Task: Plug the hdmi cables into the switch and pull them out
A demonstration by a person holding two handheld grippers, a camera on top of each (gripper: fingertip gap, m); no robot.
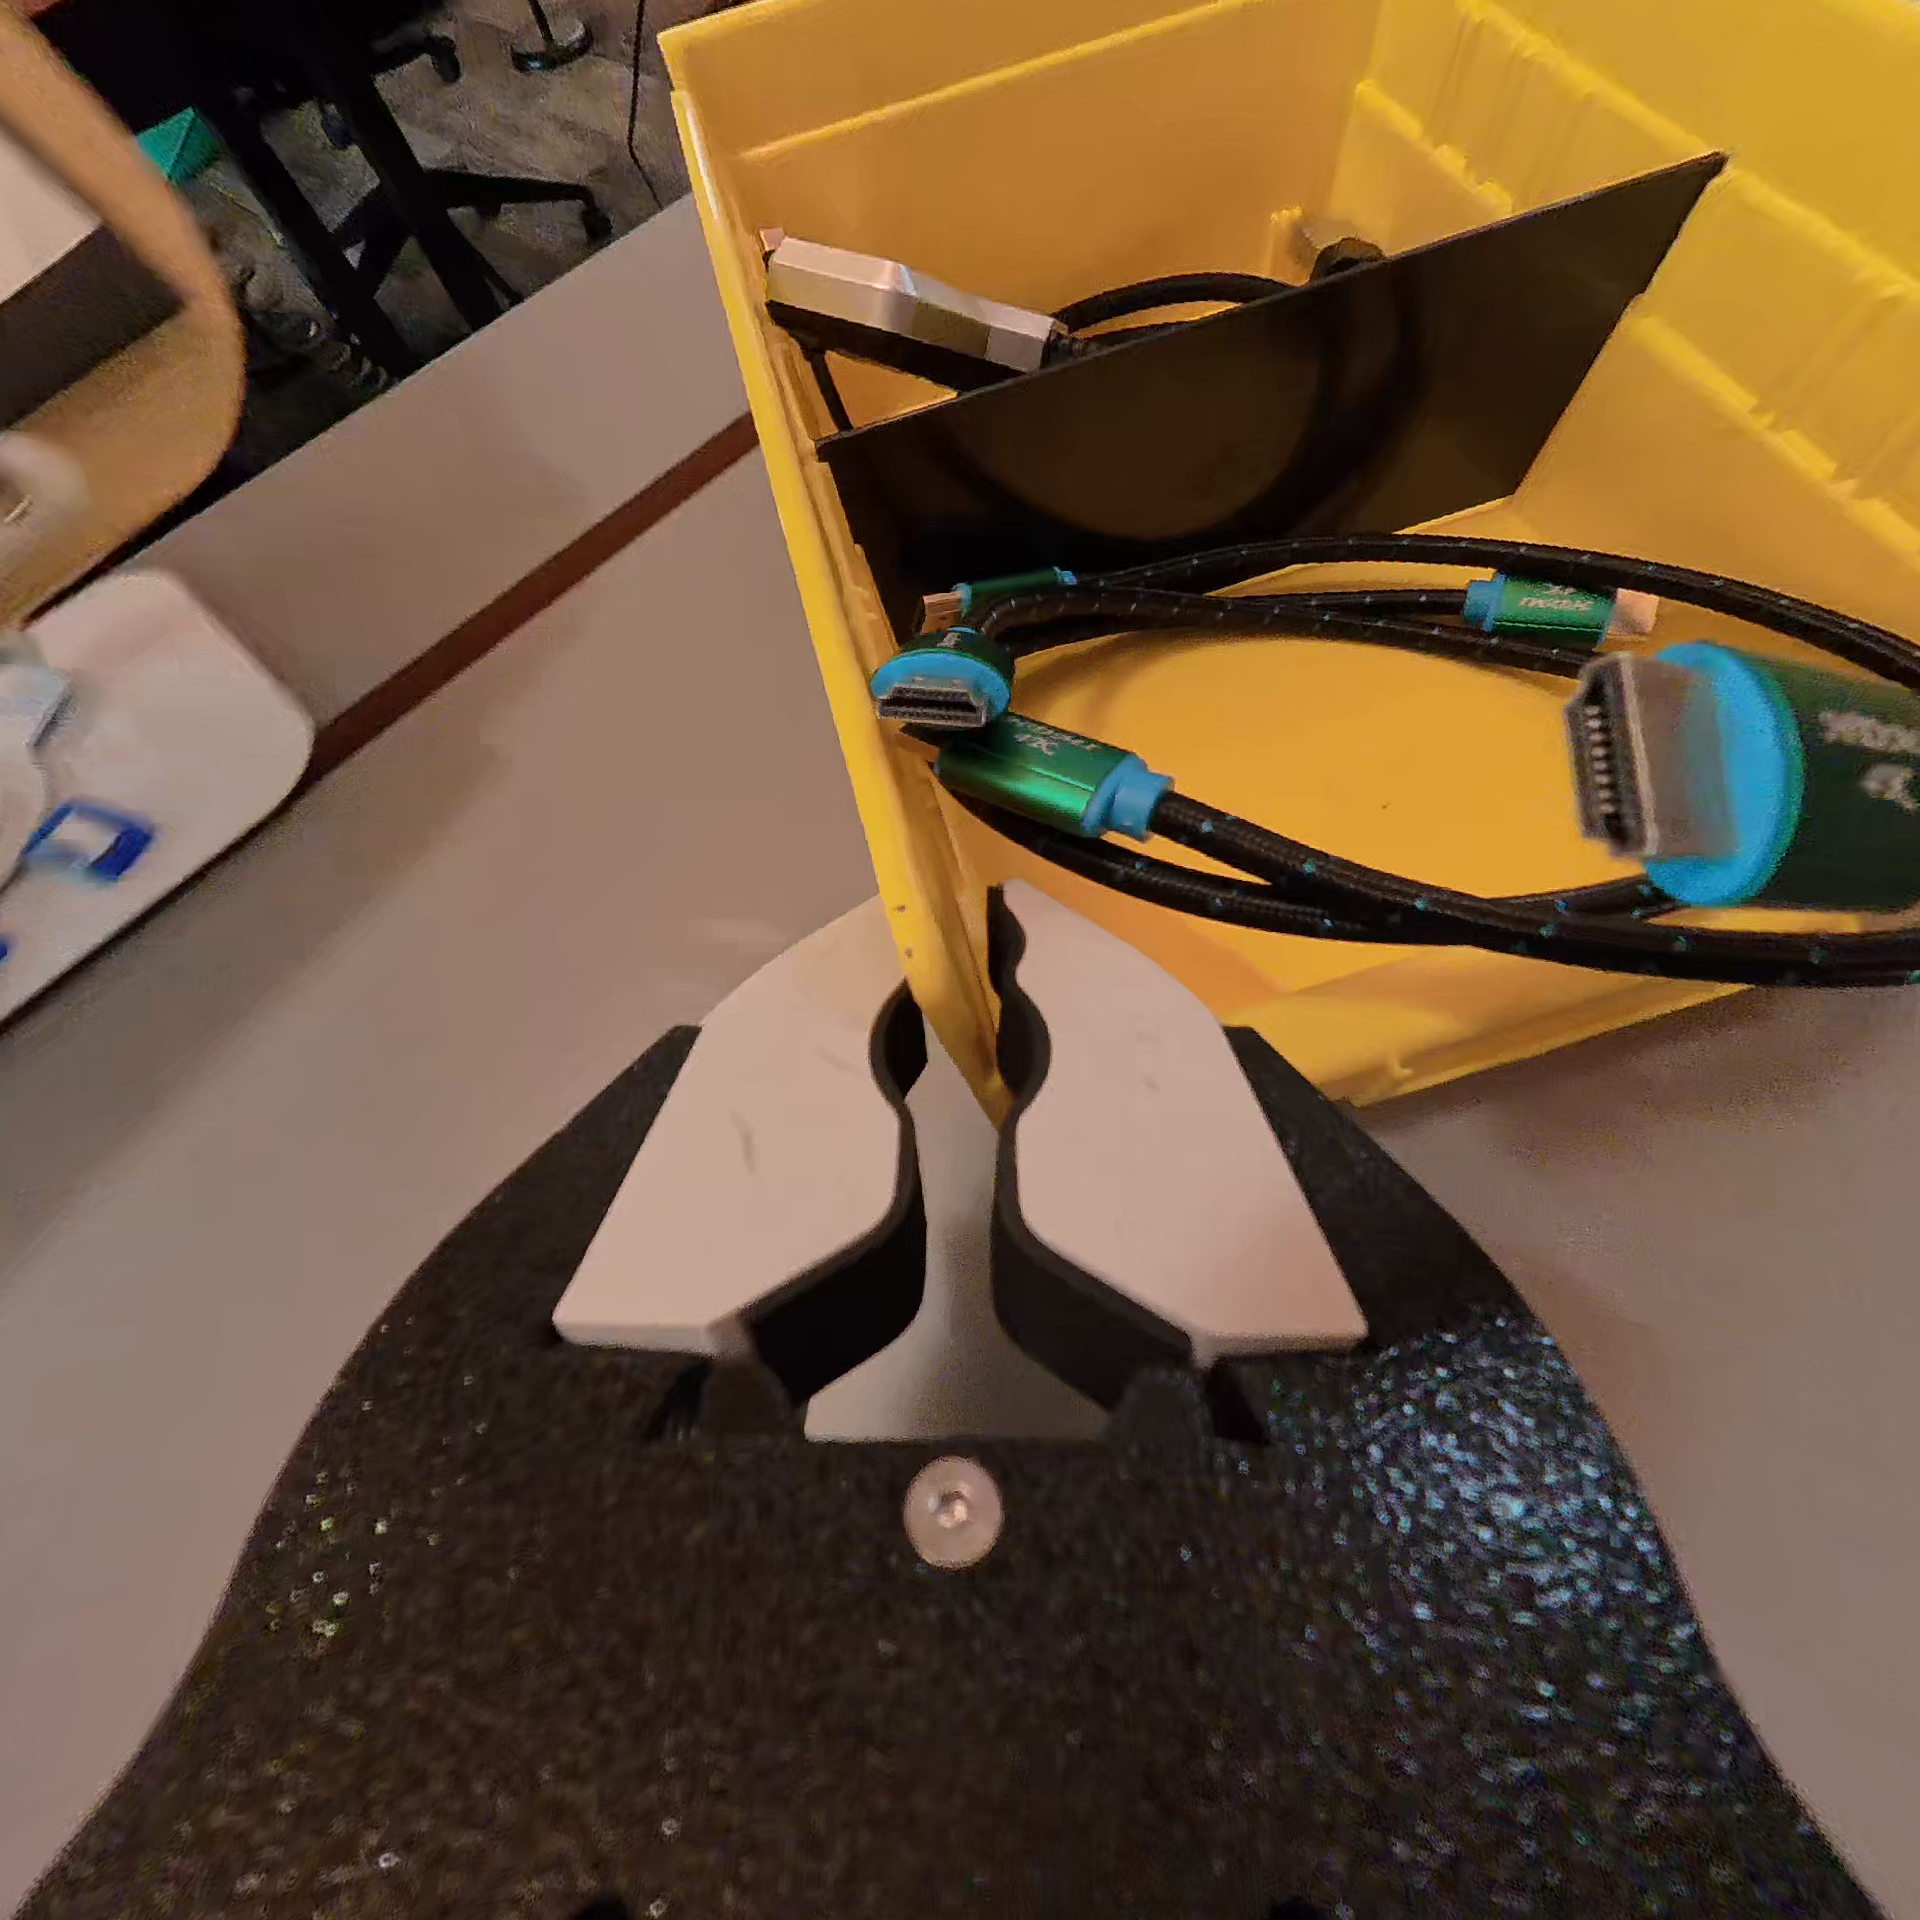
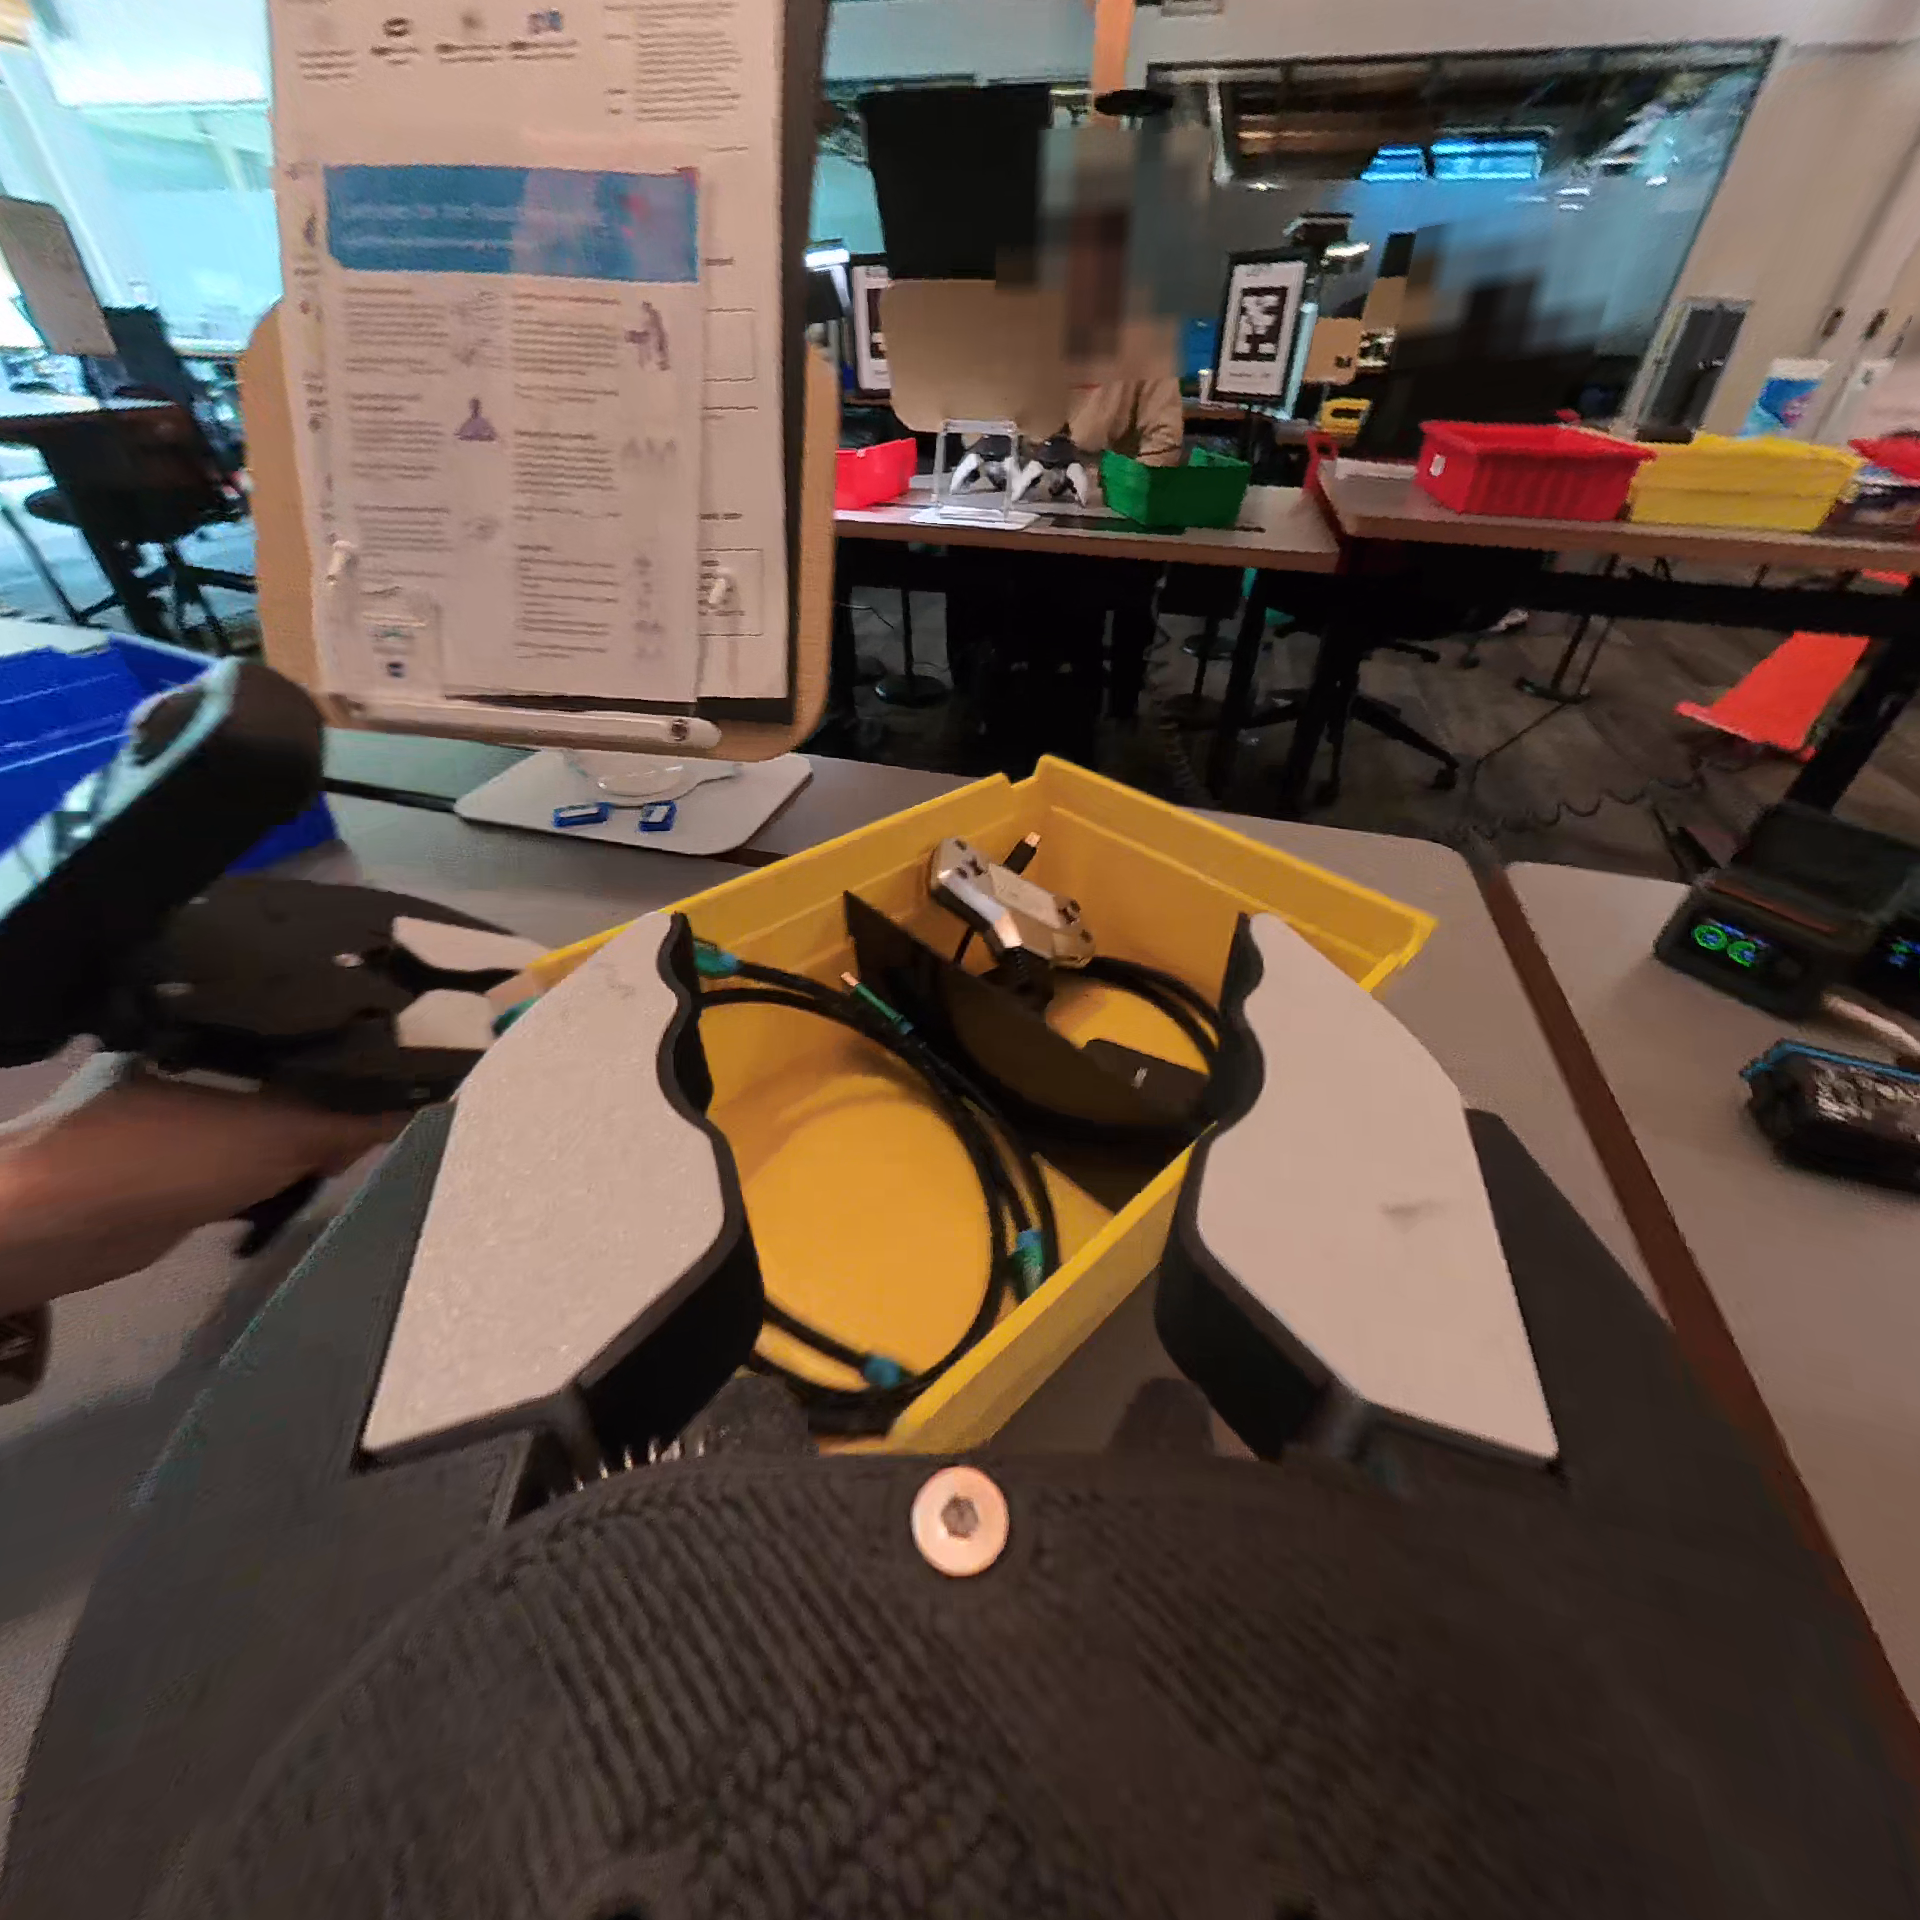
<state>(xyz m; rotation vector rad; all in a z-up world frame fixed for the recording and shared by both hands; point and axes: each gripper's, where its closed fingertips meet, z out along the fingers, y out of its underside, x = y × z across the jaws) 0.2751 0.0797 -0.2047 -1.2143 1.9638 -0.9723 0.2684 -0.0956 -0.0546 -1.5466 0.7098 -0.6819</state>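
Observation:
A yellow bin [image 1: 1039, 187] stands on the grey table. Its near compartment holds black braided HDMI cables [image 1: 1351, 904] with green and blue plugs [image 1: 940, 691]; one plug [image 1: 1683, 779] lies close to the camera. Behind a black divider [image 1: 1299, 384] lies the silver switch [image 1: 904, 301] with its own black cord. My left gripper [image 1: 951, 997] is shut on the bin's left wall near a corner. In the right wrist view my right gripper [image 2: 961, 935] is wide open and empty above the bin [image 2: 1340, 894], cables [image 2: 997, 1143] and switch [image 2: 1013, 899]. The left gripper [image 2: 488, 987] shows at the bin's left corner.
A cardboard stand with papers [image 2: 520, 416] on a white base [image 2: 634, 800] stands behind the bin. A blue bin [image 2: 62, 707] is at the far left. Black devices [image 2: 1787, 935] lie on the adjoining table to the right. A person sits at a far table.

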